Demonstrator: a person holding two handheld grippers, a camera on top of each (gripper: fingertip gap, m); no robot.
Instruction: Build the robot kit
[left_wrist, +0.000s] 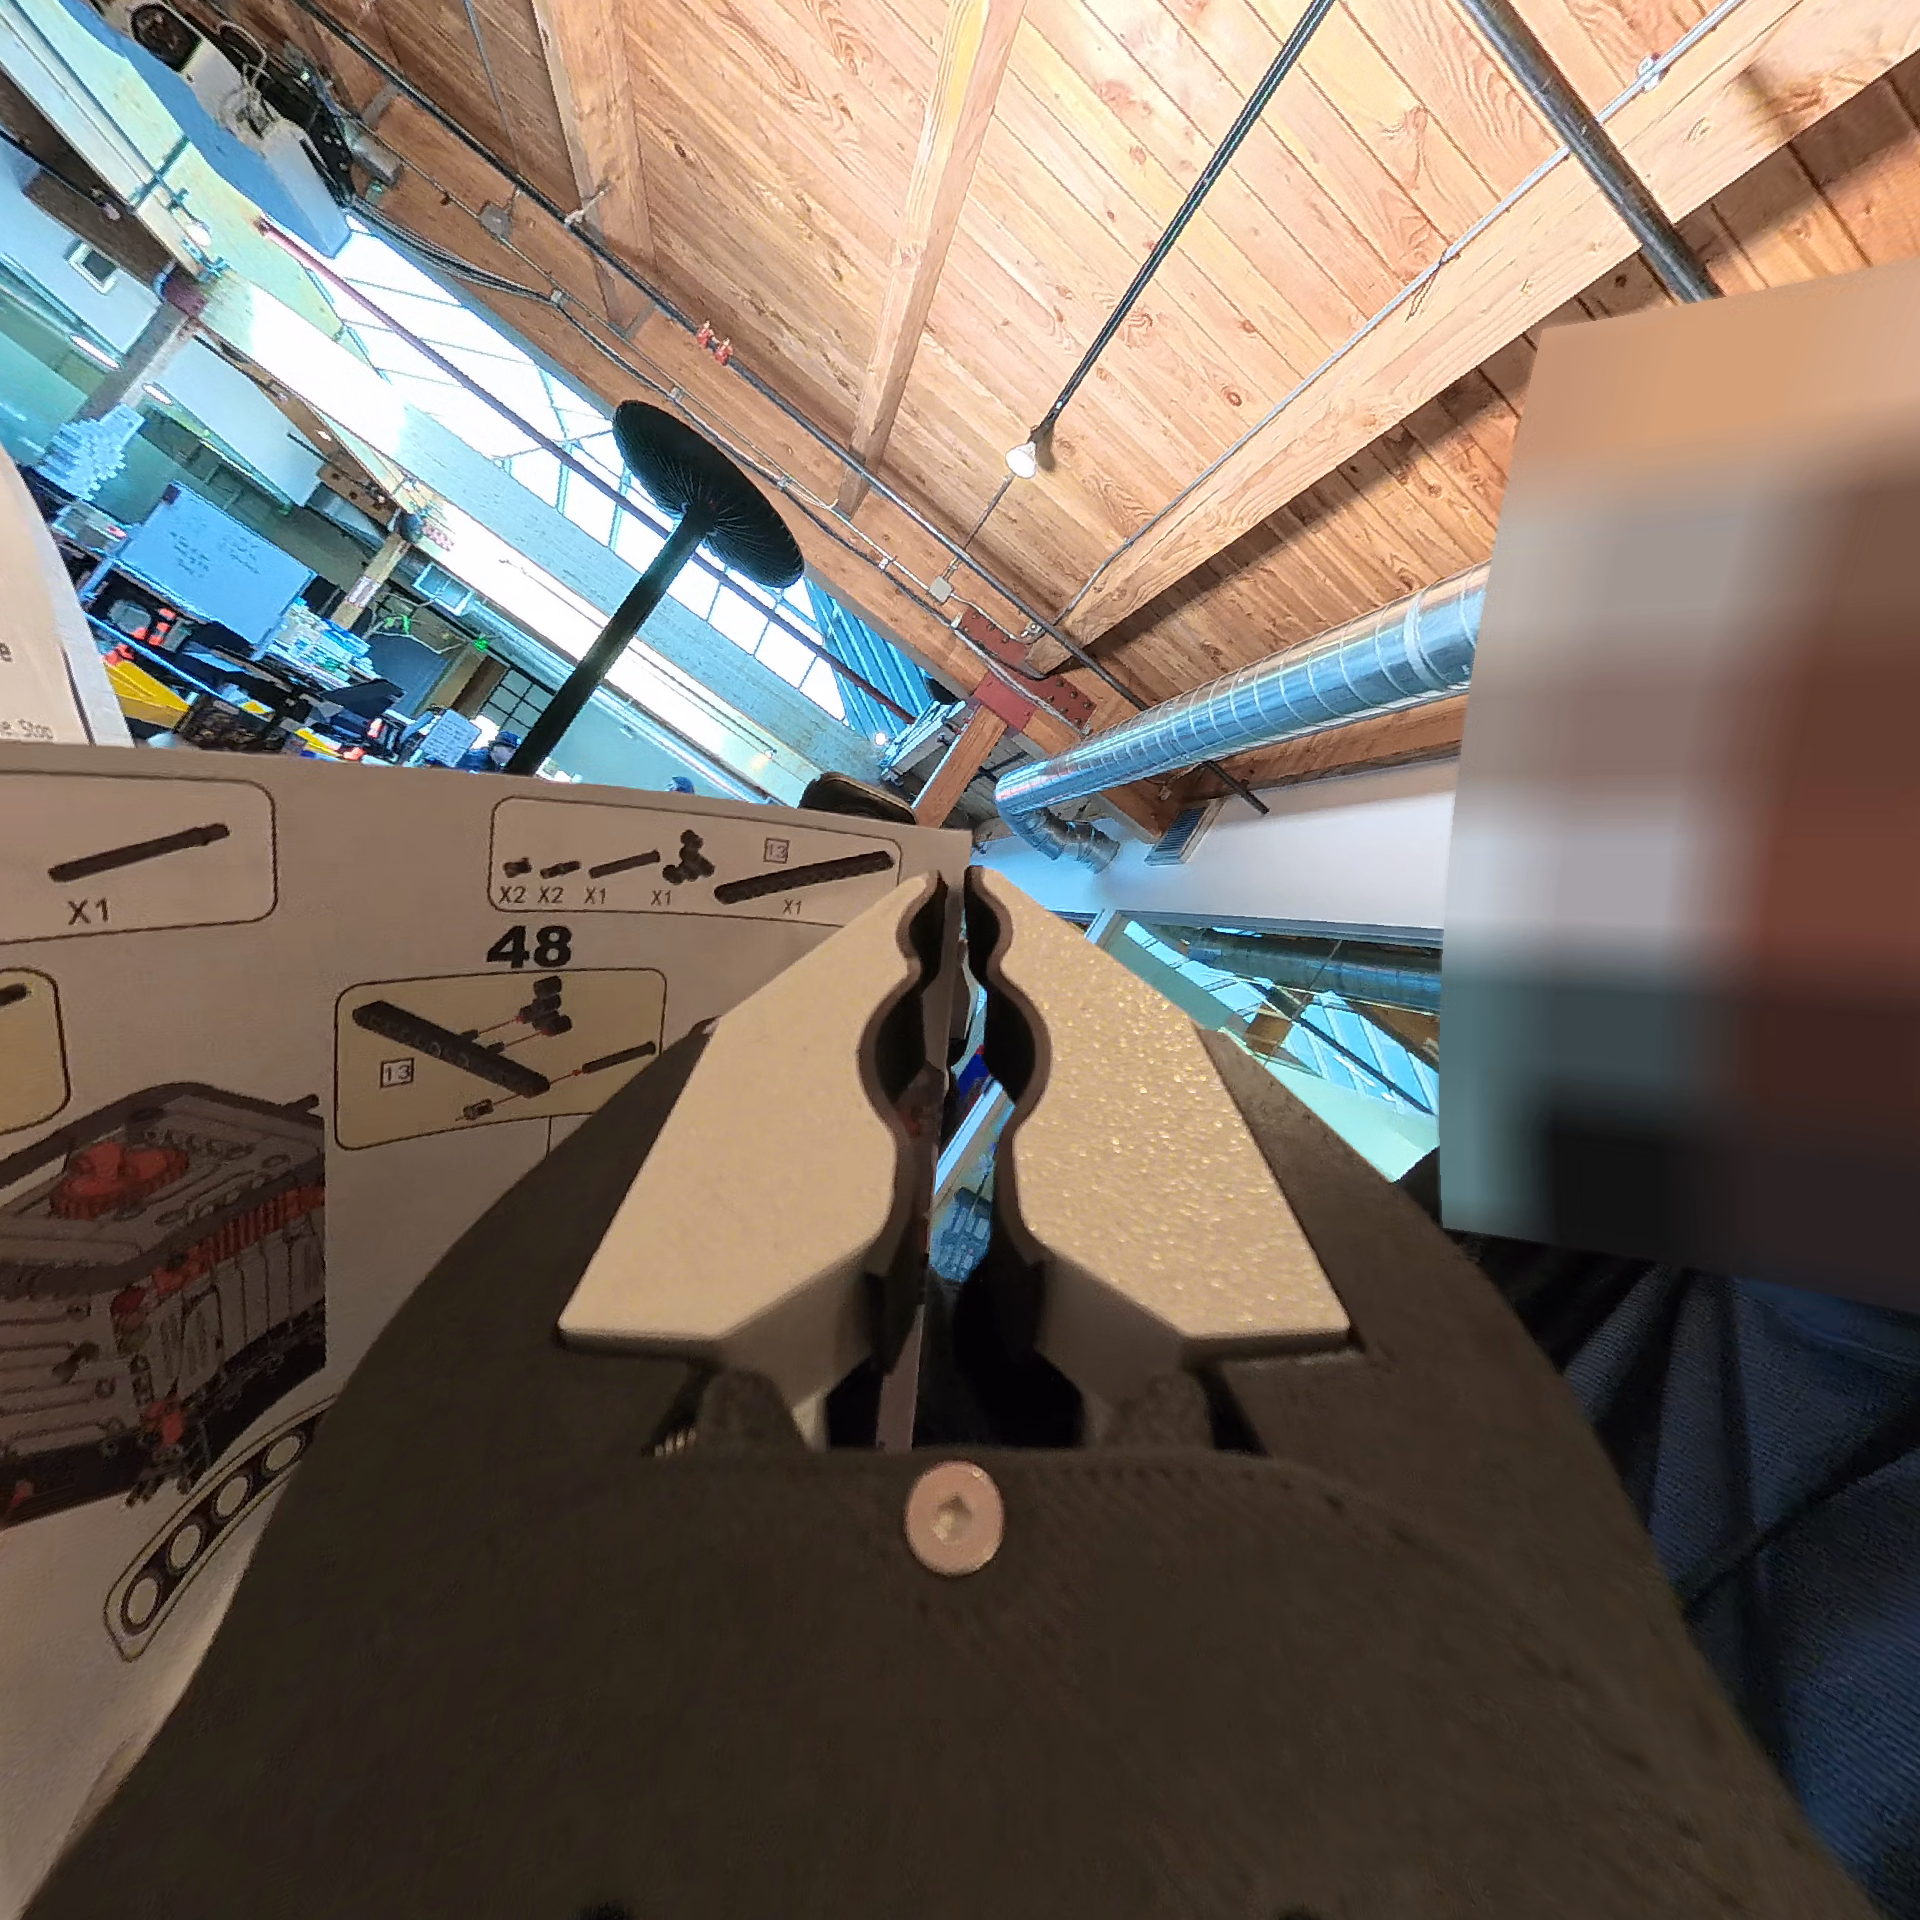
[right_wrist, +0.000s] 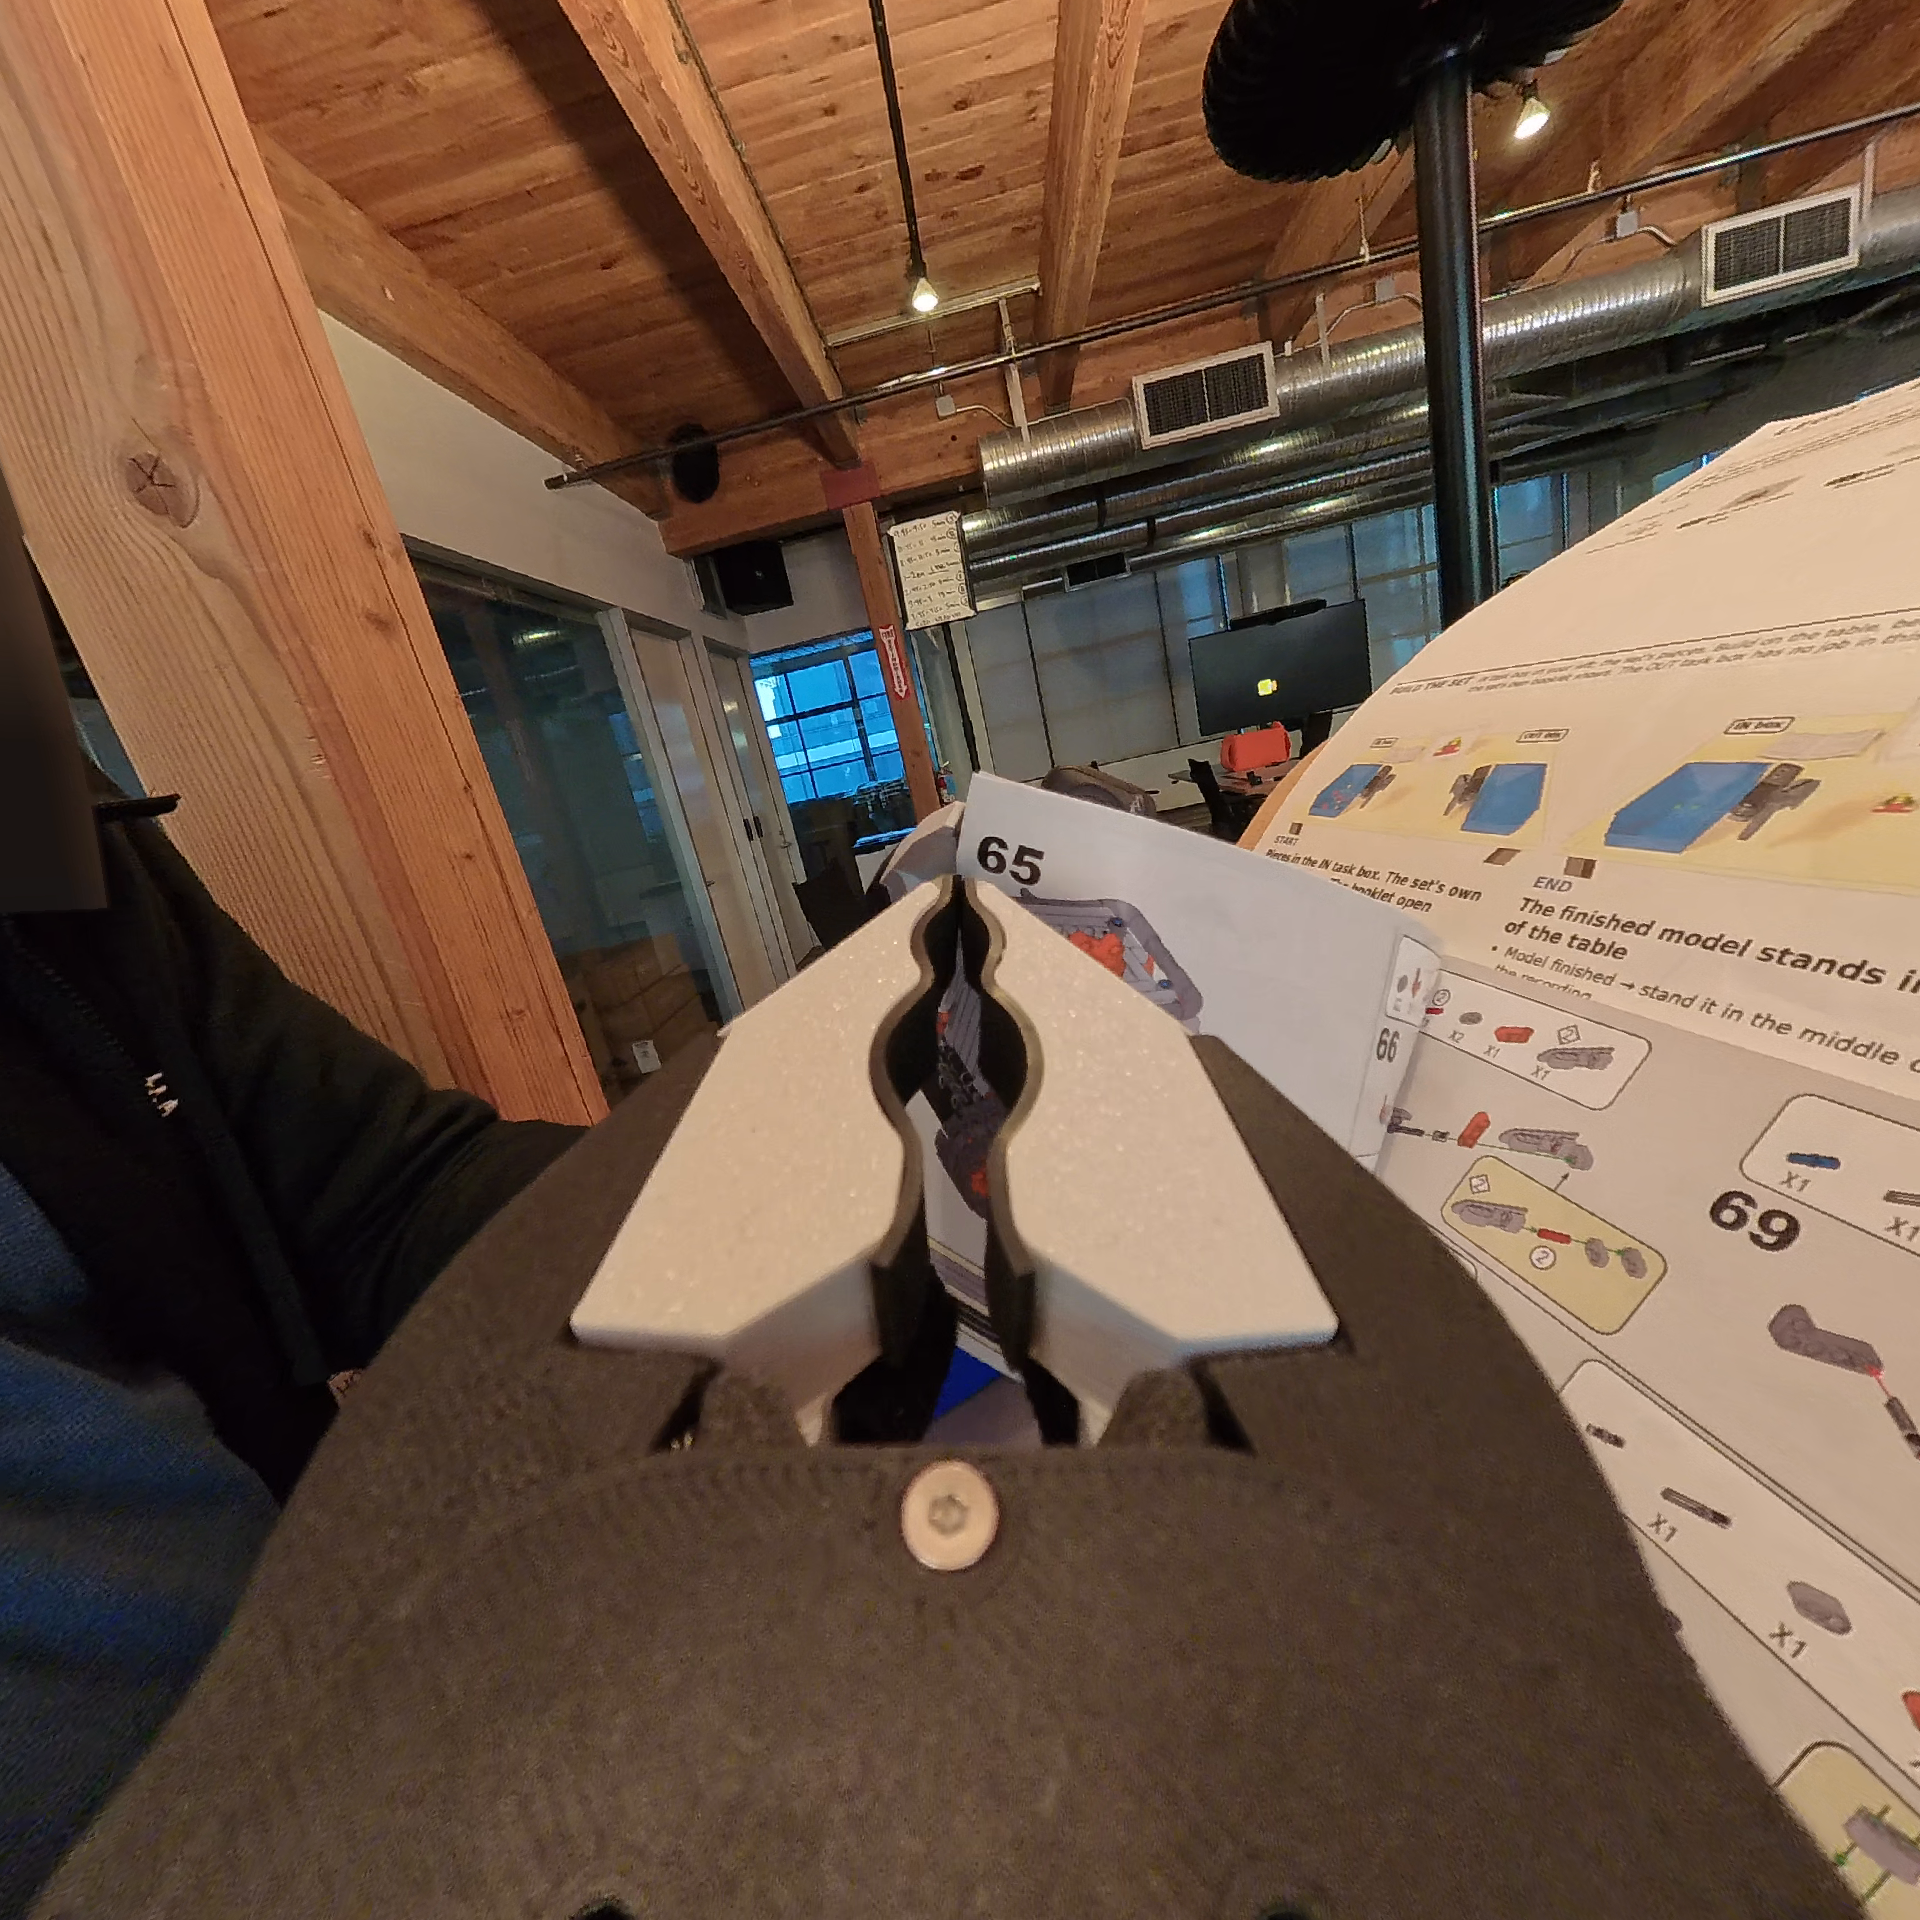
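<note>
Both tools point upward toward the ceiling. Left tool (left_wrist: 954, 883) is clenched on the right edge of a printed booklet page (left_wrist: 312, 1039); the sheet runs edge-on between its pale fingers (left_wrist: 769, 1122), tips nearly touching, and spreads off to the left with line drawings of parts and a grey-and-red model. Just right of this tool is a person's dark blue sleeve (left_wrist: 1766, 1558).

Right tool (right_wrist: 958, 894) is likewise clenched on a page of the booklet (right_wrist: 1195, 935), whose printed drawing shows through the wavy slot between the fingers (right_wrist: 1143, 1164). More open pages (right_wrist: 1662, 1299) lie to its right, and behind them a larger curved instruction sheet (right_wrist: 1714, 831) with blue box pictures. A dark jacket (right_wrist: 208, 1091) sits at the left.

Farther off, a black pole (right_wrist: 1455, 364) rises to the wooden plank ceiling (left_wrist: 1039, 208), with a silver duct (left_wrist: 1247, 696) along the beams.
</note>
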